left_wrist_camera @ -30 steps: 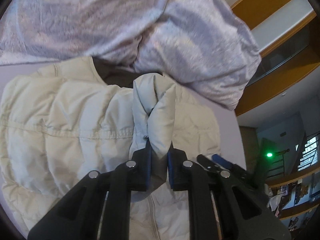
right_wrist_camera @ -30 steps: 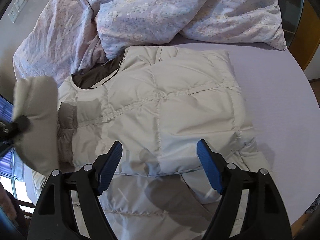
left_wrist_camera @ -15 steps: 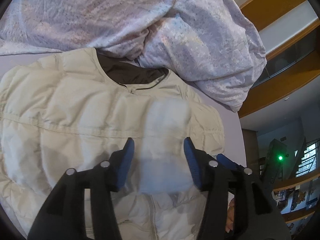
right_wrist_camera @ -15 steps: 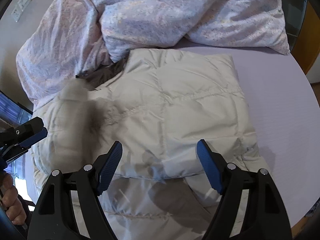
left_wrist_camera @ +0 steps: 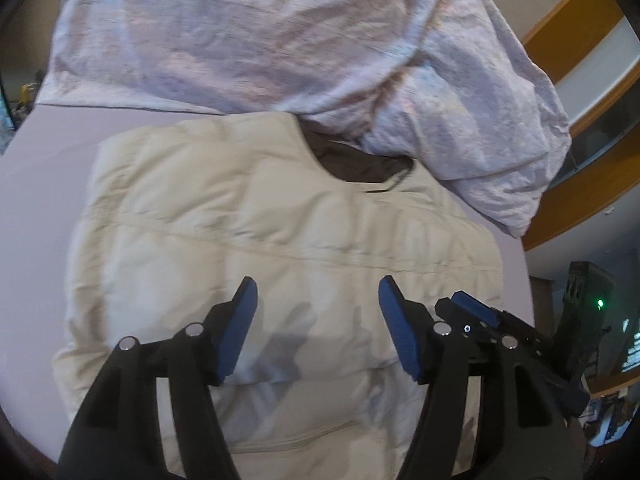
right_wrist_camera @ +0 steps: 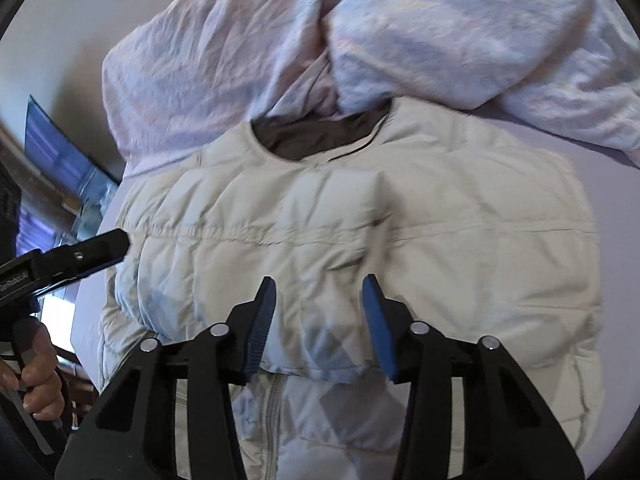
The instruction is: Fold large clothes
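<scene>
One cream puffer jacket (left_wrist_camera: 280, 240) lies on one bed (left_wrist_camera: 36, 200). One crumpled lilac duvet (left_wrist_camera: 260, 40) is heaped behind it. Two grippers, left gripper (left_wrist_camera: 316, 320) and right gripper (right_wrist_camera: 320, 316), each have two blue-padded fingers (left_wrist_camera: 236, 332). One hand (right_wrist_camera: 36, 376) shows.

Both wrist cameras look steeply down, close above the cream jacket (left_wrist_camera: 280, 240), their 2 views sharing its neckline.

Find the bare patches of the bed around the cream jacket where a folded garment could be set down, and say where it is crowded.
Bare sheet lies beside the jacket, bordered above by the rumpled duvet. On the other side a narrower strip runs between jacket and bed edge. It is crowded at the collar, where the duvet meets the jacket.
</scene>
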### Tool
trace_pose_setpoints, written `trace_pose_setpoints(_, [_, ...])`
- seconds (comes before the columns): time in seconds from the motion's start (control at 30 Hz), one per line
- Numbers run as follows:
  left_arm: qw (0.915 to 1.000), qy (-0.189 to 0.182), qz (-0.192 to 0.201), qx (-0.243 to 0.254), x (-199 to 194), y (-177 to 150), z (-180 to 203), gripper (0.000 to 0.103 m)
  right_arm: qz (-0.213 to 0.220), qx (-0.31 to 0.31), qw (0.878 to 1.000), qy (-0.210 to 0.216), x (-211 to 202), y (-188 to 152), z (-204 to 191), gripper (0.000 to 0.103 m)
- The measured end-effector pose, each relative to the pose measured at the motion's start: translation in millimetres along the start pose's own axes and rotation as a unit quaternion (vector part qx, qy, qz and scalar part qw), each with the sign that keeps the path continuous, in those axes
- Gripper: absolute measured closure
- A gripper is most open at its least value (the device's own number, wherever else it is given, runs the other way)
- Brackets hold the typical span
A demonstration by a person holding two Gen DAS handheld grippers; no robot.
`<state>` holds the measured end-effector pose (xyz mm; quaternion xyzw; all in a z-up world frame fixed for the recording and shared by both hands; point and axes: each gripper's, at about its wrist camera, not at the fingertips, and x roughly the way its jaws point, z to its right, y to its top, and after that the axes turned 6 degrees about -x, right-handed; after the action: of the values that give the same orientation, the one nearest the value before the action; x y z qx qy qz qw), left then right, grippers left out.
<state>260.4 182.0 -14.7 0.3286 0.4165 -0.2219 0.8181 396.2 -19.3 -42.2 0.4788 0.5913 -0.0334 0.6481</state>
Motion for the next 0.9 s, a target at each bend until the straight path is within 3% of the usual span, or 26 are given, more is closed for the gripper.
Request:
trace_pose_setpoints(0.07, [0.9999, 0.014, 0.006, -0.002, -6.9, -3.2, -12.7, 0.037, -0.020, 0.006, 1.000, -0.014, 15.0, 1.5, 1.7, 0.067])
trace_pose_setpoints(0.27, [0.9980, 0.060, 0.021, -0.006, -28.3, -15.1, -50.5, 0.034, -0.065, 0.061, 0.996, -0.018, 48.6, 4.0, 23.1, 0.067])
trace_pose_setpoints(0.37, [0.9968, 0.076, 0.023, -0.007, -39.6, -22.2, -70.8, 0.029, -0.076, 0.072, 0.994, -0.018, 44.0, 6.5, 23.1, 0.066])
trace_pose_setpoints(0.43, [0.9960, 0.086, 0.024, -0.005, -48.7, -28.8, -85.6, 0.025, -0.079, 0.076, 0.994, -0.011, 33.5, 5.2, 24.2, 0.059])
trace_pose_setpoints(0.53, [0.9952, 0.096, 0.019, -0.006, -61.6, -40.5, -111.0, 0.022, -0.062, 0.082, 0.995, 0.001, 3.8, -5.0, 33.1, 0.026])
trace_pose_setpoints(0.67, [0.9947, 0.102, 0.007, -0.010, -74.7, -56.4, -141.9, 0.022, -0.046, 0.089, 0.995, 0.007, -35.5, -30.3, 56.6, 0.023])
trace_pose_setpoints(0.9, [0.9952, 0.092, -0.032, -0.014, -82.6, -93.4, -181.4, 0.022, -0.056, 0.149, 0.987, -0.002, -88.8, -92.5, 137.0, 0.023])
